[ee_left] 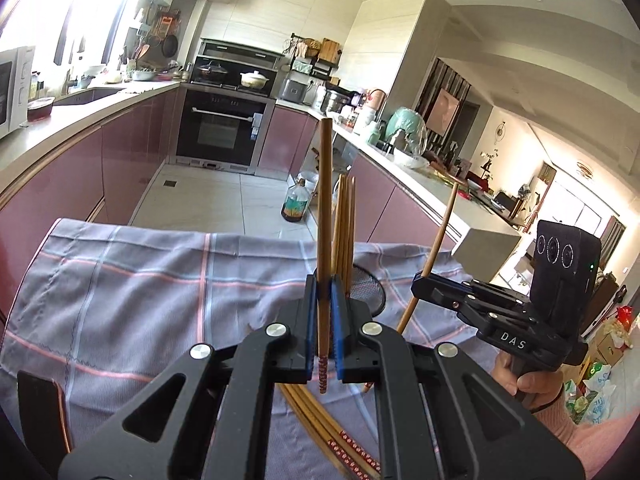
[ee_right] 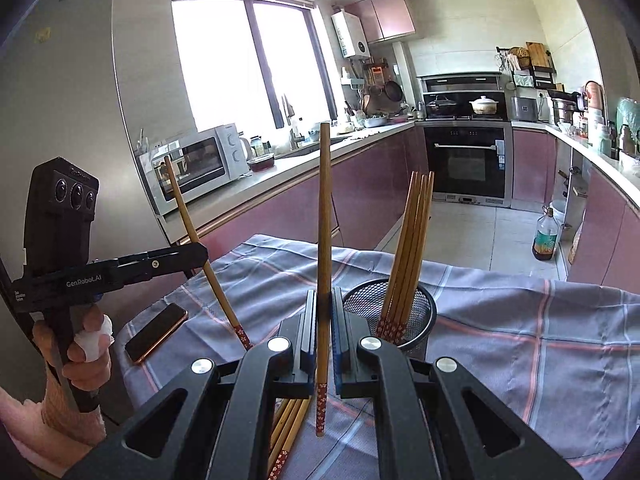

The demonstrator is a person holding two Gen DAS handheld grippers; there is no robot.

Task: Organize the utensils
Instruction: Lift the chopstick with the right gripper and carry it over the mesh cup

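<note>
Both grippers are clamping one chopstick each, roughly upright with the patterned end down. The left gripper is grasping its chopstick just in front of the mesh holder, and the right gripper is gripping its own chopstick just left of that holder. Four or so chopsticks are already standing inside the holder, leaning toward its right side.

To do this step well, I judge each stick should be carried over the holder's rim, kept near vertical, lowered until its tip is inside, and only then released, one gripper at a time so the two are not crowding each other over the holder. The open side beside the standing bunch looks the safer entry.

More chopsticks are lying on the checked cloth in front of the holder, partly hidden under the gripper bodies, so their count is unclear. The holder's base is hidden in the left view. A phone is resting left of the holder.
</note>
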